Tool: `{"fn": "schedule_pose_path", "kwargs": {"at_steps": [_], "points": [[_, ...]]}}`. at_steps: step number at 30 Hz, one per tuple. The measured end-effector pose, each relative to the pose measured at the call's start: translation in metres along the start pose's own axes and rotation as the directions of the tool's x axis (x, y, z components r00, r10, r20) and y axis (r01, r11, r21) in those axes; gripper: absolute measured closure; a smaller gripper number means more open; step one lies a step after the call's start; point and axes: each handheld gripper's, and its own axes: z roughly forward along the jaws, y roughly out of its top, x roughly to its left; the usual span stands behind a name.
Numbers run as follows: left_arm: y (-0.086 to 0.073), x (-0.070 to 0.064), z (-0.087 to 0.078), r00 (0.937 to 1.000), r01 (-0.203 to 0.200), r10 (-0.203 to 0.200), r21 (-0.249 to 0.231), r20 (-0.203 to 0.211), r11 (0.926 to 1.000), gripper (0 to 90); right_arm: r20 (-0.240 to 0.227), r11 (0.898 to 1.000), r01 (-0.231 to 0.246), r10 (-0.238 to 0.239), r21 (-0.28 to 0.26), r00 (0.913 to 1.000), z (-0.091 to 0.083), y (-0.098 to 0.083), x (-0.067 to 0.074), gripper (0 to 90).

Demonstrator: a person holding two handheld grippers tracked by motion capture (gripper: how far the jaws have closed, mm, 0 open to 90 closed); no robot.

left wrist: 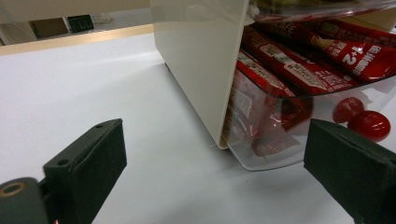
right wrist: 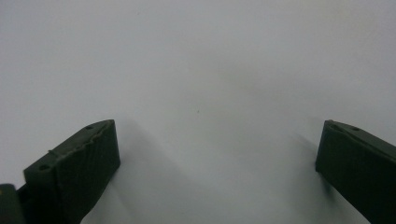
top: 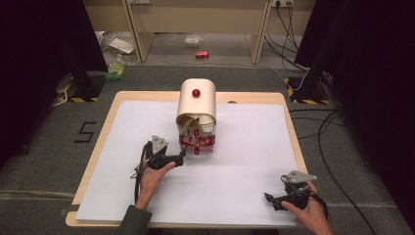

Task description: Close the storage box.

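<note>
Left claw (top: 182, 157) is hovering with jaws spread, empty; box (left wrist: 201, 65) is sitting just ahead, its clear drawer (left wrist: 280, 140) between the jaws' line and slightly right; drawer is looking light, stiff, slippery plastic, likely best taken by the red knob (left wrist: 369, 125); sachets (left wrist: 299, 70) inside are partly cut off. Right claw (top: 272, 199) is resting spread over bare table (right wrist: 196, 70), well apart from the box.
</note>
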Motion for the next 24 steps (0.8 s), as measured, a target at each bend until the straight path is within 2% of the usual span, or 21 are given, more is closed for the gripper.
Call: {"fn": "schedule_pose_path", "kwargs": {"at_steps": [6,11,15,24], "points": [[0.005,0.000,0.003,0.9996,-0.021,0.021,0.016,-0.019,0.9997,4.6,0.000,1.000,0.000,0.000,0.000,1.0000,0.000,0.000,0.000,0.2],[0.006,0.001,0.006,0.9996,-0.009,0.010,0.012,-0.026,0.9999,5.4,0.000,1.000,0.000,0.000,-0.001,1.0000,0.000,0.000,0.000,0.2],[0.008,0.000,0.009,0.9989,-0.024,0.024,0.012,-0.041,0.9997,5.5,0.000,1.000,0.000,0.000,0.000,1.0000,0.000,0.000,0.000,0.2],[0.007,0.005,0.013,0.9980,-0.006,0.007,0.006,-0.063,1.0000,7.2,0.000,1.000,0.001,-0.001,0.000,1.0000,0.000,0.000,0.000,0.2]]}}
